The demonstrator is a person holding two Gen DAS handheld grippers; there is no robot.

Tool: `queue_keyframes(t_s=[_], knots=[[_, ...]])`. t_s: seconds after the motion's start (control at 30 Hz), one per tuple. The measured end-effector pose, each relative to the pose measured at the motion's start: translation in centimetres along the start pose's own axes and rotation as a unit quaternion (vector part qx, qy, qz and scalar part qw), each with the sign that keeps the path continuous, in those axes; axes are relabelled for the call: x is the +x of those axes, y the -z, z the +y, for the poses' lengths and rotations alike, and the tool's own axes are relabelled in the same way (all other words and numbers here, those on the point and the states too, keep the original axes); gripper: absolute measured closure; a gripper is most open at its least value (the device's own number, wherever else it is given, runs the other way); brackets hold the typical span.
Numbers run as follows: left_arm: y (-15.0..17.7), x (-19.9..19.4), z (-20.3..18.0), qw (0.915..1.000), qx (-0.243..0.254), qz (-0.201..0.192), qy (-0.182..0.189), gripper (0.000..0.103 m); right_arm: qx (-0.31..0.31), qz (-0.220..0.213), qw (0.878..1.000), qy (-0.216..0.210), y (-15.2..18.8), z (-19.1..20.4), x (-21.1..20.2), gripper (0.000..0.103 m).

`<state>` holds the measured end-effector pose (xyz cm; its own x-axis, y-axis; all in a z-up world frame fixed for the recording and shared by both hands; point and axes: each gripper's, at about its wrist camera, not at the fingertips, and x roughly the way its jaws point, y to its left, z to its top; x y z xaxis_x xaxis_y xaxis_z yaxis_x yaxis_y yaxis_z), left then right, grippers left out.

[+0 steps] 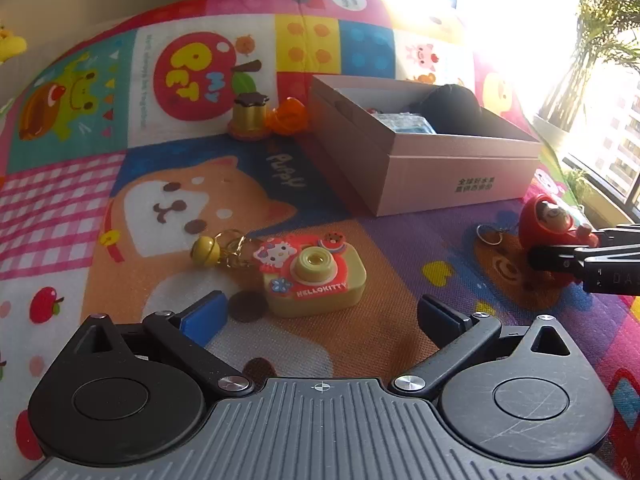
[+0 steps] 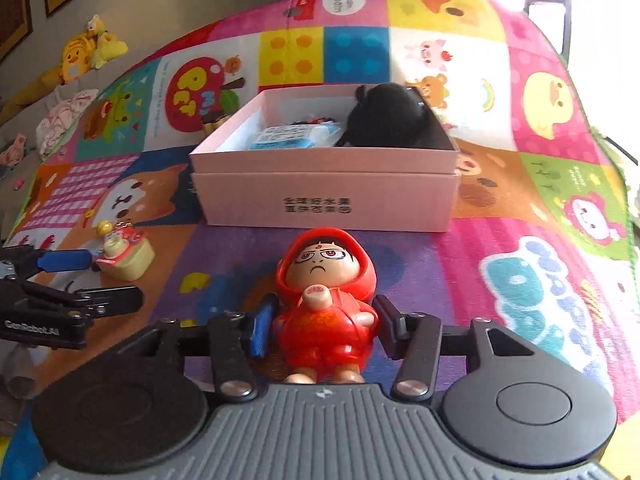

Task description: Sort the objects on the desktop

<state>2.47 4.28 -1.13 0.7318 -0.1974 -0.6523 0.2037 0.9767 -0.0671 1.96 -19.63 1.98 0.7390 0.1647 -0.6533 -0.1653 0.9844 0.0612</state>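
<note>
Right tongs (image 2: 318, 330) close on the red hooded figurine (image 2: 326, 312) to carry it into the pink box (image 2: 324, 200) ahead, while left tongs (image 1: 320, 312) gape open just behind the Hello Kitty camera keychain (image 1: 314, 276), ready to take it.

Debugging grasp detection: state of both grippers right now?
Left gripper: open wide, empty, toy camera just ahead.
Right gripper: closed on the red hooded figurine.

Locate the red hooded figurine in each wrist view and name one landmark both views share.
Left wrist view: the red hooded figurine sits at the far right edge, partly behind the right tongs.
Right wrist view: the figurine is at lower centre, between the right tongs' fingers.
Shared landmark: the pink box, just behind the figurine in both views.
</note>
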Motion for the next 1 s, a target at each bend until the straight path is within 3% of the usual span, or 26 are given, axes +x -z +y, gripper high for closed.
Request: queue_keyframes(t_s=[0.07,0.3,0.67,0.87,0.93,1.0], knots=[[0.0,0.1,-0.2,1.0000,0.005,0.003,-0.004,0.000,0.006,-0.007,1.000,0.020,0.5,-0.9,-0.1,0.051],[-0.1,0.5,-0.9,0.9995,0.020,0.014,-0.021,0.000,0.011,-0.012,1.000,0.021,0.9,-1.4,0.1,0.046],[-0.5,0.5,-1.1,0.9992,0.013,0.023,-0.029,0.000,0.024,-0.022,0.999,0.023,1.0,-1.6,-0.3,0.022],[-1.3,0.4,-0.7,0.9991,-0.041,0.011,-0.005,0.000,0.032,-0.018,0.999,0.023,1.0,-1.8,-0.2,0.018],[-1.6,0.9,-1.1,0.9990,-0.039,0.011,-0.021,0.003,0.033,-0.017,0.999,0.022,1.0,-1.9,-0.1,0.017],[-1.9,1.3,-1.4,0.9987,-0.027,0.007,-0.042,0.017,0.034,-0.016,0.999,0.023,1.0,-1.9,-0.1,0.017]])
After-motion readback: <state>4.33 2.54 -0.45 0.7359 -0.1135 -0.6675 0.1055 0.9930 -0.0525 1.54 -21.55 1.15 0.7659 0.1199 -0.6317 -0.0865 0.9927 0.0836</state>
